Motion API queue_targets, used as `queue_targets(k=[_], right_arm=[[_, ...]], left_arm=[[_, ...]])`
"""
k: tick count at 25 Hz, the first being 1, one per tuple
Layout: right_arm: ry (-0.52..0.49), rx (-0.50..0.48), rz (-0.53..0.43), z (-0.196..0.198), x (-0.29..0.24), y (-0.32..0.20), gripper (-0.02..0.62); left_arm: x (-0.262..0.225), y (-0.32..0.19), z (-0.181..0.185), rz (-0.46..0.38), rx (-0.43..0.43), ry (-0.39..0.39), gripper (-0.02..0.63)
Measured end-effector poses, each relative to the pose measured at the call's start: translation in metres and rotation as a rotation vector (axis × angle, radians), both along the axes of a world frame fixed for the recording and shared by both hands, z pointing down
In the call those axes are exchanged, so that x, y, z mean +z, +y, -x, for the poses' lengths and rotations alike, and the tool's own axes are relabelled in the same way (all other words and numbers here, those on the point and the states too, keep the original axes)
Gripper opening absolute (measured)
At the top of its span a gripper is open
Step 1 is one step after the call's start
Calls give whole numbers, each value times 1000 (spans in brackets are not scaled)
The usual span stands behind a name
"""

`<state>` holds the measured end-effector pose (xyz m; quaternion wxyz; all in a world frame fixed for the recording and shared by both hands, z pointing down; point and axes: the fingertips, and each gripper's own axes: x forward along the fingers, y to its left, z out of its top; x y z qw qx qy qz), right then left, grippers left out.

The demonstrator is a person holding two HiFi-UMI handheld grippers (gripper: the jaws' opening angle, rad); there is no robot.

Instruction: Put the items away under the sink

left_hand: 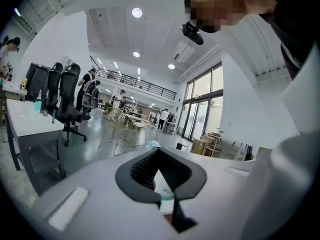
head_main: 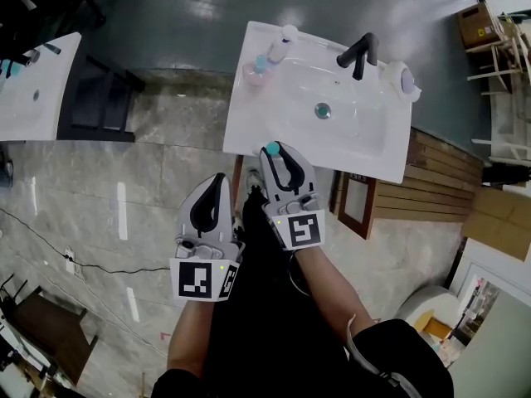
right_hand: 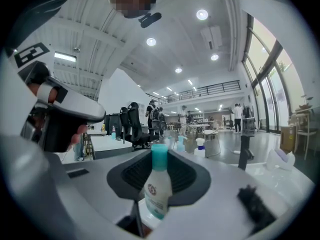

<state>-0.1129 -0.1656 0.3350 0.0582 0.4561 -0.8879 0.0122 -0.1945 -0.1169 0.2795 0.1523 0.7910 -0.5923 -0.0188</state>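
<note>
Bottle label (right_hand: 154, 196): right gripper view only

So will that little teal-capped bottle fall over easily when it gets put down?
Probably: the teal-capped bottle looks tall and narrow, so a nudge could tip it. Its smooth sides may slip in the right tongs. It looks small, so likely light.

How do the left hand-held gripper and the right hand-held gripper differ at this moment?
The right hand-held gripper grips a small teal-capped bottle; the left hand-held gripper holds nothing, its jaw tips meeting. In the head view the right one reaches the front edge of the white sink, while the left one sits farther back. Both point toward the sink.
</note>
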Motion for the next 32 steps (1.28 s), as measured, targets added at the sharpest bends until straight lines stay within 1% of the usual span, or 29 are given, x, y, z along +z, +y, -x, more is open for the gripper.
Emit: queue_targets(k=[5,8,10,15,20,25,32], right_arm=[[1,34,-23,-10,-11,27,104],[-17,71,-5,-18,-15,45,104],[-11,88,7,-23,-17,55,104],[-15,113,-24,-31,-32,81,104],[-4,138,-56,-41,-47,101,104],[-12,192,-58,-64,-60,118,104],[-8,232,-108,-103,-79,139,104]], left_arm=[[-7,30,0,-15,7,5,8],[-10,48,-4,-19,20,10,8],[-14,57,-7,-24,32,14,8],[-26,80,-14,-50,69,23,8],[-31,94,-24,-53,118,31,8],[-34,105,-40,-51,158,49,8],[-44,122,-70,-66,197,60,8]])
